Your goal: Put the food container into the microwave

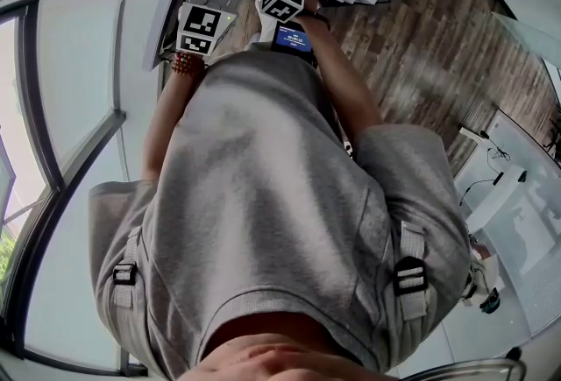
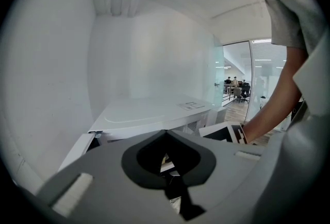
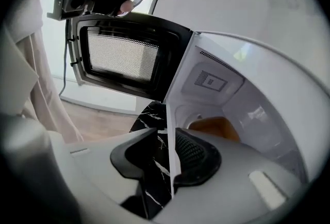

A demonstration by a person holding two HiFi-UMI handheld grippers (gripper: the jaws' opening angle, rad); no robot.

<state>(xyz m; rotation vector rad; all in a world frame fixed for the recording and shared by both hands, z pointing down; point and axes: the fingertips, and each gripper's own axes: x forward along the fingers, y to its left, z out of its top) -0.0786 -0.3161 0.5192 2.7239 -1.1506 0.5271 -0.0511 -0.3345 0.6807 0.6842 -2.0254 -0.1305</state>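
So the food container (image 3: 214, 127) is an orange-brown shape sitting inside the microwave (image 3: 211, 80), toward the back of the white cavity. We only get that from the right gripper view. The head view just has us looking down our own grey shirt (image 1: 263, 195), with the cavity out of sight. That same gripper view shows the door (image 3: 124, 55) swung wide open to the left, with black marbled counter (image 3: 149, 115) below it. The right gripper (image 3: 166, 133) points at the opening with its jaws a narrow gap apart and nothing clamped. The cavity's white front edge lines up with that gap, but we can't tell if it touches a pad. The left gripper (image 2: 165, 133) looks across the microwave's flat white top instead, jaws closed tip to tip on nothing. Its view also catches our right forearm (image 2: 273, 109) reaching past on the right. From the head view both arms are stretched forward side by side, with the marker cubes (image 1: 200, 29) close together. There's a red bead bracelet (image 1: 186, 64) at the left wrist and wooden floor (image 1: 438, 46) off to the right.
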